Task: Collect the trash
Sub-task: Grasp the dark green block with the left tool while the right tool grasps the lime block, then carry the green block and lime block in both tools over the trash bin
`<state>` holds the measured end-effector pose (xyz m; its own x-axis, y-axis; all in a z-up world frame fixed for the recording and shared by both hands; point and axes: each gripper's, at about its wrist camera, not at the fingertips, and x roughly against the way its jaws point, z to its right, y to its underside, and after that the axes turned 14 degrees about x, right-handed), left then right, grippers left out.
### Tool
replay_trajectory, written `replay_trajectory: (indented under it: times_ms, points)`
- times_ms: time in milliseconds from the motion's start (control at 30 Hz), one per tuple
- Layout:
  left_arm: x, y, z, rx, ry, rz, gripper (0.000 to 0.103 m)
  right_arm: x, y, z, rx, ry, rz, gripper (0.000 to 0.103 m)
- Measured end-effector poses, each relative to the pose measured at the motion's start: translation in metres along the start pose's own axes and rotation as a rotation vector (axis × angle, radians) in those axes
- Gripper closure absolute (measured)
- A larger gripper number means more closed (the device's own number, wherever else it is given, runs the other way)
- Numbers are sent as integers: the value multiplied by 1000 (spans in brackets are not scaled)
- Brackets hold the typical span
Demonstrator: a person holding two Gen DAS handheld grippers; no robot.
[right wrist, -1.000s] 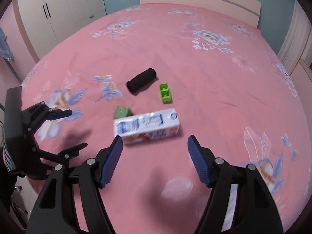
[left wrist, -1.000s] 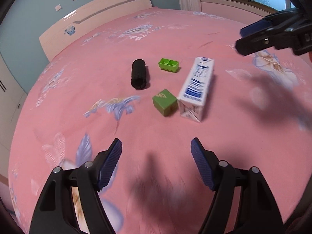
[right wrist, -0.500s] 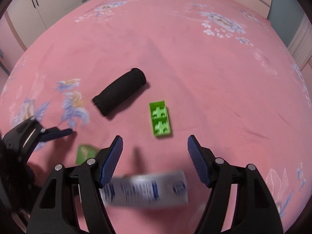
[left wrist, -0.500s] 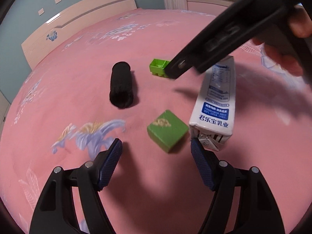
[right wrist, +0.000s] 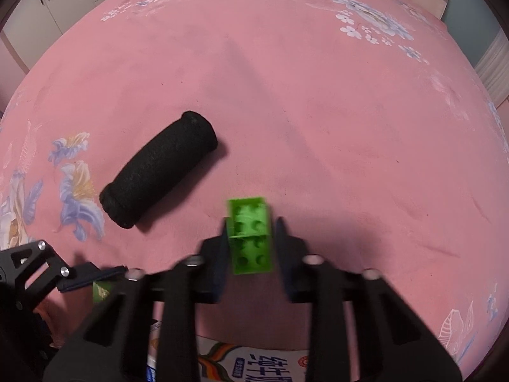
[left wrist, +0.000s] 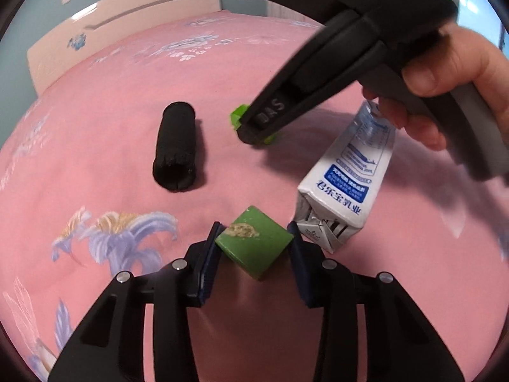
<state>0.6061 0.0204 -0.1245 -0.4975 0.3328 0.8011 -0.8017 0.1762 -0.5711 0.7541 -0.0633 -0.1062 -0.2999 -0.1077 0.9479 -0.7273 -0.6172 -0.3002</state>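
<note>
Trash is lying on the pink bed [right wrist: 318, 95]: left gripper [left wrist: 254, 248], jaws just closing, is pinching the green cube [left wrist: 254, 245]; right gripper [right wrist: 251, 242] is clamping the green brick [right wrist: 251, 235]. Carton [left wrist: 346, 178] and black roll [left wrist: 175, 146] are lying nearby.

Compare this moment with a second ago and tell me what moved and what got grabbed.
Both came down onto the bed and their jaws have just been closing. The left hand-held gripper now pinches the green cube; the right hand-held gripper is shut on the green toy brick. The black roll and the milk carton lie where they were.
</note>
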Motion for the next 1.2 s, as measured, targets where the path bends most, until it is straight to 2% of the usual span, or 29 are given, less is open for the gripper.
replay_trajectory:
  times_ms: [133, 367, 600, 733, 833, 1200]
  points:
    - [10, 4, -3, 64, 3, 1, 60, 9, 8, -4, 9, 18, 10, 81]
    - [53, 7, 5, 101, -59, 33, 60, 54, 24, -6, -16, 20, 60, 81]
    - [123, -17, 37, 91, -157, 106, 60, 143, 45, -22, -4, 58, 153, 81]
    - [171, -30, 51, 93, -230, 152, 60, 202, 70, -39, 12, 87, 205, 81]
    - [214, -29, 70, 98, -278, 190, 60, 245, 92, -54, 18, 100, 245, 81]
    - [348, -8, 127, 128, -345, 322, 60, 382, 176, -105, 45, 159, 363, 81]
